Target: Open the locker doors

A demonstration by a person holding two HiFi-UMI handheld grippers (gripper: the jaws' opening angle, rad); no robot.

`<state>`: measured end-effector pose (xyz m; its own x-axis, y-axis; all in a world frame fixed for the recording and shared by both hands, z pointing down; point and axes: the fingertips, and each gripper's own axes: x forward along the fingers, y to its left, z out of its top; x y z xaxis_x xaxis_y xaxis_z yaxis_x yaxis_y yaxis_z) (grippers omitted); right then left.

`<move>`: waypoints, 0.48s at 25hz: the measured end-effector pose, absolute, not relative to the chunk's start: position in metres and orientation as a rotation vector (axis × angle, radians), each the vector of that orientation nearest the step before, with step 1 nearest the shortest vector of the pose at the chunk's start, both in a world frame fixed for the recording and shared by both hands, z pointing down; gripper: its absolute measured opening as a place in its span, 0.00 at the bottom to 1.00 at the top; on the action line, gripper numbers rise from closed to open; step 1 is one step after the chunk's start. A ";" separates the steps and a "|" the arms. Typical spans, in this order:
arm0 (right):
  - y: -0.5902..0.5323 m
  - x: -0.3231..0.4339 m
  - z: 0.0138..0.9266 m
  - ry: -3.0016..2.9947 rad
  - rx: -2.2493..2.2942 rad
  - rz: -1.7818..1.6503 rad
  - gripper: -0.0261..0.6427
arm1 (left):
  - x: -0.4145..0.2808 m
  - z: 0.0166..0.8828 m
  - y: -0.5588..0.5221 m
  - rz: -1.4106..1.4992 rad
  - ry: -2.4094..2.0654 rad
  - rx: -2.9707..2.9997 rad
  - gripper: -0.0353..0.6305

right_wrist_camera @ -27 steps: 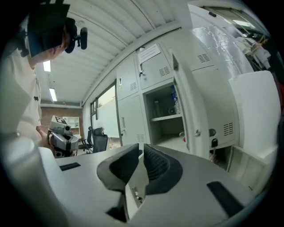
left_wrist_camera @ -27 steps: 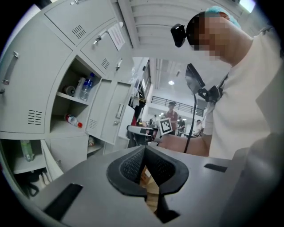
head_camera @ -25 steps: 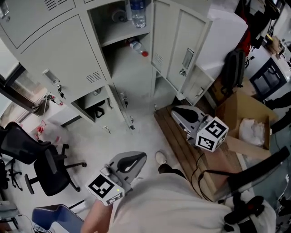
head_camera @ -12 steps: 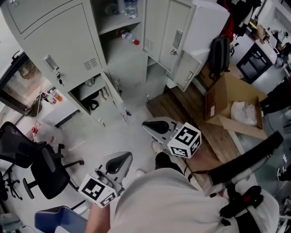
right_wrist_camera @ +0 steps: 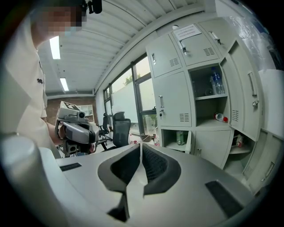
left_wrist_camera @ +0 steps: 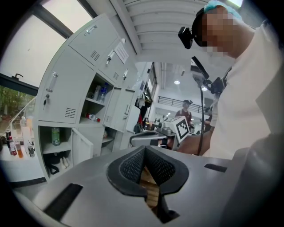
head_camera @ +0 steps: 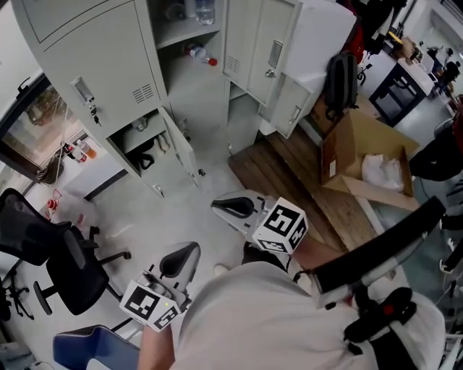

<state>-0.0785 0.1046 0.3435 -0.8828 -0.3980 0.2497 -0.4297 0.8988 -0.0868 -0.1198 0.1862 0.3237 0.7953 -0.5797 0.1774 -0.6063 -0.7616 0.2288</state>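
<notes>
The grey lockers (head_camera: 94,50) stand ahead, across the pale floor. The middle column is open and shows a standing bottle (head_camera: 205,11) and a lying red-capped bottle (head_camera: 200,53). A lower left door (head_camera: 178,148) hangs open, and the doors at the right (head_camera: 269,45) are swung out. The big upper left door is closed, with keys in its lock (head_camera: 87,99). My left gripper (head_camera: 185,253) is low by my body, shut and empty. My right gripper (head_camera: 218,207) is held over the floor, shut and empty, well apart from the lockers. The lockers (right_wrist_camera: 177,102) also fill the right gripper view.
A black office chair (head_camera: 61,260) stands at the left with a blue seat (head_camera: 83,347) below it. To the right are a wooden pallet (head_camera: 304,181), an open cardboard box (head_camera: 365,155) and a black backpack (head_camera: 340,79). Other people stand far off in the hall.
The right gripper has drawn back from the lockers, down and to the left toward my body. The left gripper stays low. The lockers now sit farther up in the view.
</notes>
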 end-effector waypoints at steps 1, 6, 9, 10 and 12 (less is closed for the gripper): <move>0.108 -0.081 0.344 -2.837 0.616 0.198 0.08 | -0.121 0.325 0.189 0.138 -0.920 2.707 0.07; 0.120 -0.092 0.345 -2.831 0.563 0.167 0.08 | -0.126 0.328 0.198 0.140 -0.942 2.686 0.07; 0.124 -0.094 0.348 -2.827 0.547 0.172 0.08 | -0.125 0.330 0.200 0.138 -0.943 2.680 0.07; 0.125 -0.093 0.349 -2.825 0.545 0.173 0.08 | -0.125 0.331 0.201 0.138 -0.943 2.679 0.07; 0.127 -0.092 0.351 -2.822 0.546 0.173 0.08 | -0.123 0.332 0.202 0.139 -0.941 2.680 0.07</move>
